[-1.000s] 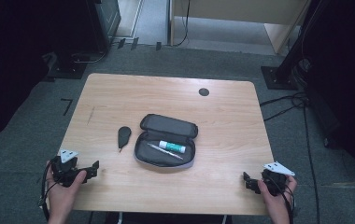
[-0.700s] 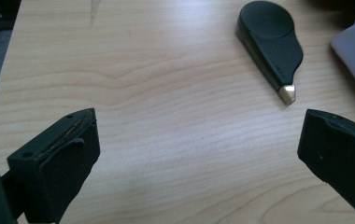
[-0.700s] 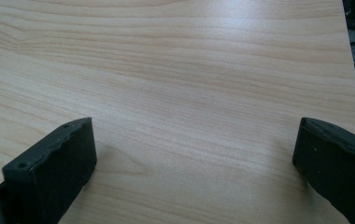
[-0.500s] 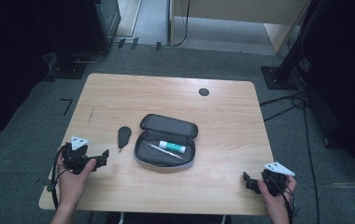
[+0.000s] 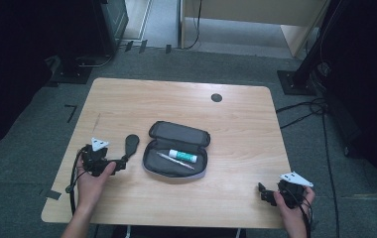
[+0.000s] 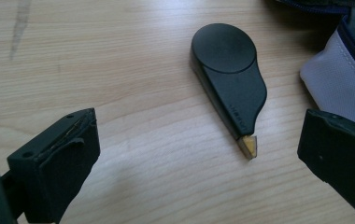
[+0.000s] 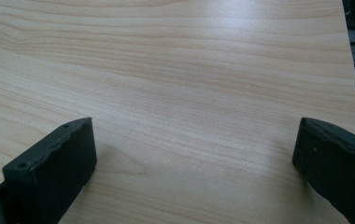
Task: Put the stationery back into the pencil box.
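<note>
At lower left of the high view, the left gripper (image 5: 123, 162) was held spread wide and empty just short of the black teardrop-shaped tool (image 5: 131, 144), which lay flat on the table (image 5: 127, 99) beside the open pencil case (image 5: 176, 154). In the left gripper view the tool (image 6: 229, 77) was framed between the jaws with its yellowish tip nearest, probably lined up for a pick. At lower right, the right gripper (image 5: 265, 194) was parked released over bare wood, likely kept clear.
</note>
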